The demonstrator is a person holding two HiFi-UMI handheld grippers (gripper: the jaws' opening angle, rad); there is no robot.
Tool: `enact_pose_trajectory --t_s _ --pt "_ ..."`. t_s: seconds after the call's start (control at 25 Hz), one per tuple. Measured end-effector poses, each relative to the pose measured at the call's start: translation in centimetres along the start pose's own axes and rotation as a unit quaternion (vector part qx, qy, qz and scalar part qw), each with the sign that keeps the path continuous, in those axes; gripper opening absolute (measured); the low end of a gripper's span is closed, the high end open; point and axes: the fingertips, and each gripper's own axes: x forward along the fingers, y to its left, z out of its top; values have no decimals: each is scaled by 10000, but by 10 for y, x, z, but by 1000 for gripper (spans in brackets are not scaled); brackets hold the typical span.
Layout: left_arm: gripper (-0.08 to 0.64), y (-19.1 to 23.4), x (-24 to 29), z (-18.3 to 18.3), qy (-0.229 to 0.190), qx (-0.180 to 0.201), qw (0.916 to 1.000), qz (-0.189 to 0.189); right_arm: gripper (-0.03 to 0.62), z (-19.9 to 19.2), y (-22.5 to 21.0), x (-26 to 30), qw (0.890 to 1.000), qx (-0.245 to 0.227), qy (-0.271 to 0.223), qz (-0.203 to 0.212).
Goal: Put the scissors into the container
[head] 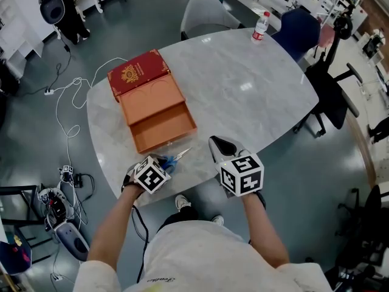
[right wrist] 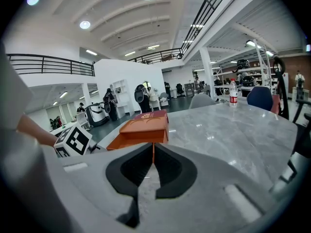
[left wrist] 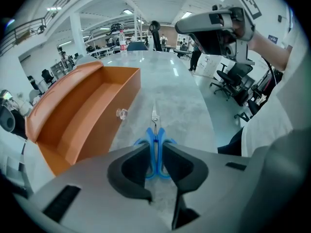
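1. Head view: finds the left gripper (head: 159, 168) at the near edge of the table (head: 243, 84), pinching the blue handles of the scissors (head: 177, 157). Puts the scissors just beside the near corner of the open orange container (head: 161, 126), still outside it, blades aimed away from the person. Keeps the right gripper (head: 220, 143) off to the right, apart from both, probably to leave the path clear.
2. Left gripper view: shows the left gripper (left wrist: 155, 149) with jaws pressed in on the handle loops of the scissors (left wrist: 155, 125). Looks like a grip chosen to hold the blades shut and pointing forward. Cannot settle whether the blades rest on the marble or hang just above it. Sets the container (left wrist: 82, 115) to the left, its open top free to receive a short carry sideways. Catches the right gripper (left wrist: 216, 25) high at the upper right.
3. Right gripper view: shows the right gripper (right wrist: 153, 154) with jaws closed together on nothing, facing the container (right wrist: 143, 130). Suggests an idle, waiting hand.
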Motion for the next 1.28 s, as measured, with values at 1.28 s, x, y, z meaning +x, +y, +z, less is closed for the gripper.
enact_pose_trajectory --t_s 1.28 --pt "80 27 -112 51 -1123 489 9911 531 5 45 24 17 9994 -144 -328 5"
